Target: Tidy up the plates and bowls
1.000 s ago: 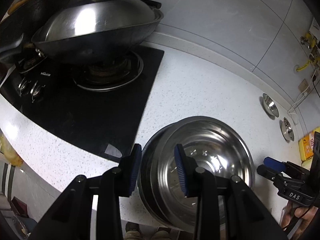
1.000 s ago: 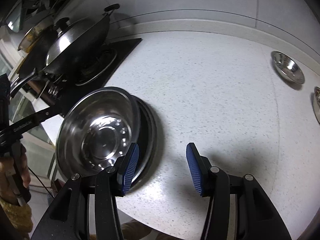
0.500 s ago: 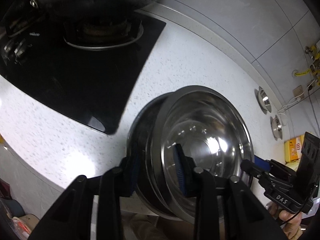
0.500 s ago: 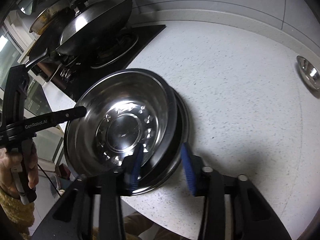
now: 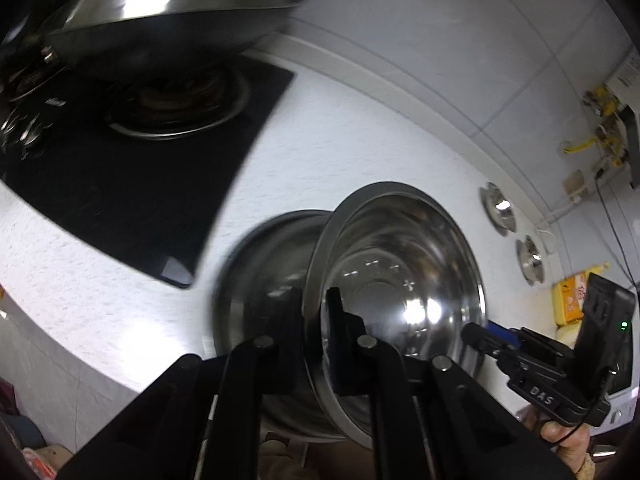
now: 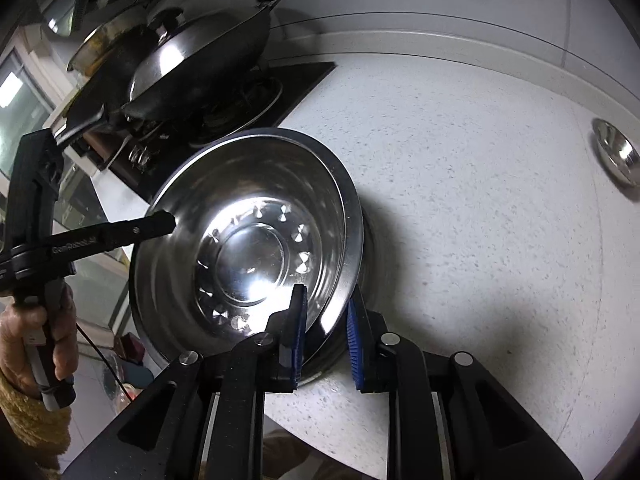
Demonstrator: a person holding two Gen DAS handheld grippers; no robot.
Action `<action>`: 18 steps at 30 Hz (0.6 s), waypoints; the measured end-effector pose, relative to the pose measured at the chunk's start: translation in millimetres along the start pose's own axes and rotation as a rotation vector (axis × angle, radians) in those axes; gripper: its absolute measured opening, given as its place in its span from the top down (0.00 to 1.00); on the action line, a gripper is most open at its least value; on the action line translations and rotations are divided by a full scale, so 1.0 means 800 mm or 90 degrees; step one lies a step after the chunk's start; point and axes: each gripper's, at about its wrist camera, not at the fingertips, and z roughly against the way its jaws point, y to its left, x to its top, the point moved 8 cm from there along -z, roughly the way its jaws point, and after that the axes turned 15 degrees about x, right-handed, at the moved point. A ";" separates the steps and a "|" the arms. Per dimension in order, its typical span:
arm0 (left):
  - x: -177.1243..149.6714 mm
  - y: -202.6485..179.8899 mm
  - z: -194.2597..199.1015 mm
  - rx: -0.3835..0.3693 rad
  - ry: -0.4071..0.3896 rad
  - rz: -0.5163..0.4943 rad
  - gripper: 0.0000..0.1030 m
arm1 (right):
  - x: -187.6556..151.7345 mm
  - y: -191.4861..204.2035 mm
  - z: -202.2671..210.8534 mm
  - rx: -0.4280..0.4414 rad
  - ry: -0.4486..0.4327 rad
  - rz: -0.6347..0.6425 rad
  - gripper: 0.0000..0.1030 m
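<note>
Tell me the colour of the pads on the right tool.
Blue, ribbed pads on black arms; the right wrist view shows them best.

Worktop [image 6: 460, 184]: white speckled stone, fills centre and right of right wrist view; raised lip along back edge.
Wall [image 5: 420, 32]: pale grey lge tiles, thin dark joints, upper right of left wrist view.
Hob [image 5: 120, 184]: black glass, left side; 1 burner ring [image 5: 176, 104] visible, knobs [image 5: 20, 132] at far left, blurred.
Wok w/ lid [image 6: 200, 60]: steel, on burner, upper left of right wrist view.
Window [image 6: 20, 100]: far left edge, daylight.
Wall fittings [image 5: 604, 128]: yellow-tagged pipes, cable, upper right.
Light: bright glare patch on worktop front, lower left of left wrist view.
</note>
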 end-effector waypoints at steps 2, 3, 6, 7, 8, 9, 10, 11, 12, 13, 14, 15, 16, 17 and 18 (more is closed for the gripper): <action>-0.002 -0.031 0.002 -0.015 0.001 -0.019 0.91 | -0.003 -0.013 0.017 -0.005 -0.012 -0.014 0.83; -0.005 -0.055 0.001 -0.024 0.003 -0.036 0.91 | -0.006 -0.023 0.028 -0.012 -0.019 -0.021 0.83; -0.022 -0.117 -0.012 -0.050 0.025 -0.078 0.91 | -0.023 -0.063 0.069 -0.038 -0.035 -0.054 0.83; -0.030 -0.136 -0.019 -0.056 0.034 -0.091 0.91 | -0.029 -0.077 0.081 -0.048 -0.038 -0.066 0.83; -0.038 -0.156 -0.027 -0.063 0.046 -0.102 0.91 | -0.035 -0.089 0.091 -0.056 -0.042 -0.078 0.83; -0.047 -0.173 -0.034 -0.068 0.055 -0.113 0.91 | -0.043 -0.105 0.103 -0.064 -0.044 -0.093 0.83; -0.057 -0.191 -0.043 -0.070 0.066 -0.127 0.91 | -0.052 -0.121 0.113 -0.075 -0.045 -0.107 0.83; -0.064 -0.205 -0.052 -0.069 0.074 -0.136 0.91 | -0.060 -0.135 0.121 -0.086 -0.045 -0.123 0.83; -0.071 -0.219 -0.062 -0.069 0.084 -0.144 0.91 | -0.068 -0.151 0.128 -0.096 -0.045 -0.139 0.83; -0.078 -0.231 -0.070 -0.070 0.092 -0.151 0.91 | -0.076 -0.167 0.134 -0.104 -0.045 -0.155 0.83; -0.083 -0.240 -0.076 -0.070 0.096 -0.155 0.90 | -0.080 -0.178 0.139 -0.109 -0.045 -0.165 0.83; -0.088 -0.250 -0.082 -0.070 0.101 -0.160 0.90 | -0.085 -0.188 0.143 -0.116 -0.046 -0.174 0.83; -0.091 -0.257 -0.085 -0.071 0.103 -0.166 0.90 | -0.088 -0.198 0.146 -0.118 -0.049 -0.183 0.83; -0.094 -0.262 -0.088 -0.071 0.106 -0.171 0.90 | -0.090 -0.204 0.149 -0.118 -0.051 -0.188 0.83; -0.096 -0.267 -0.091 -0.069 0.109 -0.177 0.89 | -0.092 -0.210 0.151 -0.118 -0.053 -0.191 0.83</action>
